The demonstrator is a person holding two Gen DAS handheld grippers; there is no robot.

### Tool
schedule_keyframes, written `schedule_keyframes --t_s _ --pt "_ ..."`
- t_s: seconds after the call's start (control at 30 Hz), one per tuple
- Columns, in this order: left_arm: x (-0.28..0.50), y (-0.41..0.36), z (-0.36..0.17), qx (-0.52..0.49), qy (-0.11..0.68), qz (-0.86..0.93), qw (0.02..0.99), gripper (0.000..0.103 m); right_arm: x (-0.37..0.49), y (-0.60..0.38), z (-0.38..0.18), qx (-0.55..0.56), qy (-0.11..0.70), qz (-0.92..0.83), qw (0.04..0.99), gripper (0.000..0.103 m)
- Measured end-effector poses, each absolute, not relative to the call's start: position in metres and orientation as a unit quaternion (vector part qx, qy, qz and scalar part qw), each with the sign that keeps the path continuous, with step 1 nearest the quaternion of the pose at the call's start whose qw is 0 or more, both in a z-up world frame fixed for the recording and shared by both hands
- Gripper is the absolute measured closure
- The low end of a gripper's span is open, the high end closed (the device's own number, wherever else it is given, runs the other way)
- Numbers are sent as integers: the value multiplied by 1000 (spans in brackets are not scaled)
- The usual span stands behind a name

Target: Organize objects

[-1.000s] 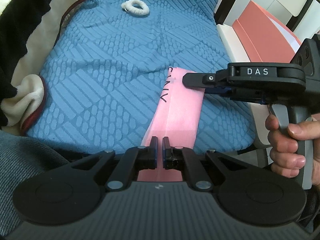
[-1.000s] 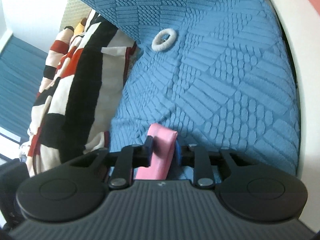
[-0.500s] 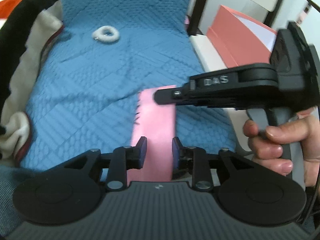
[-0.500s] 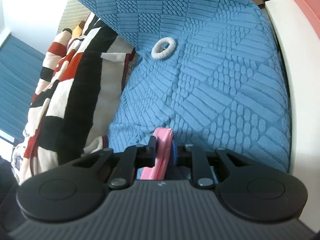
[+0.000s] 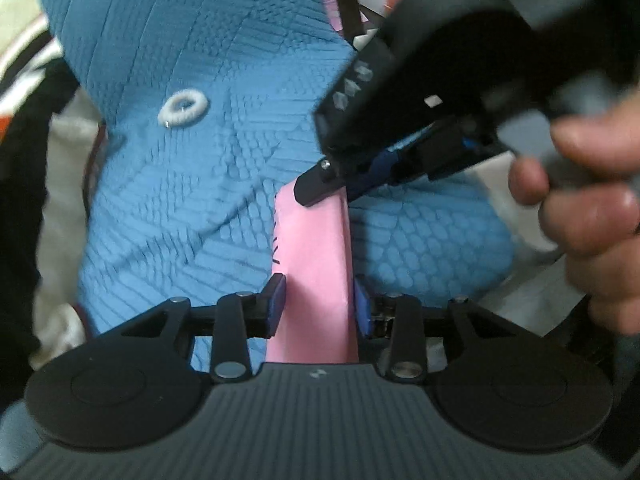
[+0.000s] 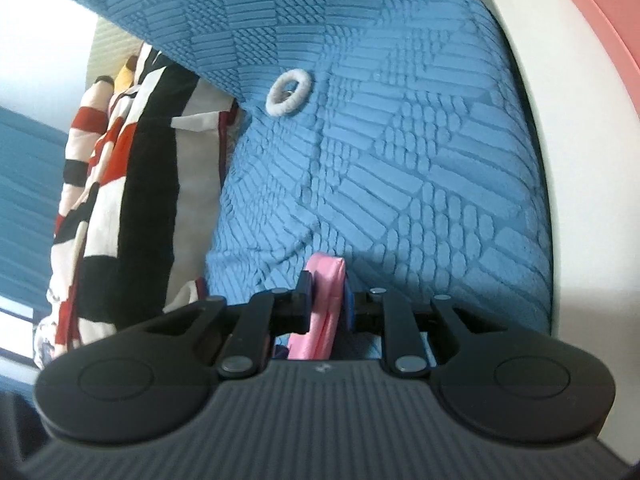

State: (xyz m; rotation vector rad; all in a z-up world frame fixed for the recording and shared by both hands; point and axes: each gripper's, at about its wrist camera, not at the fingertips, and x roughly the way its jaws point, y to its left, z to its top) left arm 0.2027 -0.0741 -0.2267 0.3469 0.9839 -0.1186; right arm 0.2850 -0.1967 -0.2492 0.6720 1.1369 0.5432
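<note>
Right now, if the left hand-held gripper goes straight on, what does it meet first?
Probably the pink strip, already between its open fingers, then the blue textured cushion beneath. Depth is unclear.

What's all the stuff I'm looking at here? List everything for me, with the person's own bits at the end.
pink band: one, pink with dark lettering along one edge, over the blue cushion, its far end pinched in the right tongs.
hair tie: one, white, lying on the blue cushion, apart from the band.
blue cushion: one, blue, textured, middle of both views.
striped blanket: one, black, white and red, beside the cushion.
white furniture: white, along the cushion's other side.
left tongs: black, jaws just opened, either side of the band's near end.
right tongs: black, shut on the band.
hand: one, holding the right tongs' handle.
</note>
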Motion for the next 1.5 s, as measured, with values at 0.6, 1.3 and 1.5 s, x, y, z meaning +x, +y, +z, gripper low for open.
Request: schedule_keyframes --t_s 0.6,1.3,1.5 --pt "212 -10 -193 -63 469 -68 879 92 286 -202 -246 388 478 282 736 34" --pt "212 -1 -169 -109 429 -85 893 76 282 -184 -237 422 465 298 719 52" --pt "227 4 -165 -85 414 -74 903 85 290 -172 -228 403 469 289 731 50"
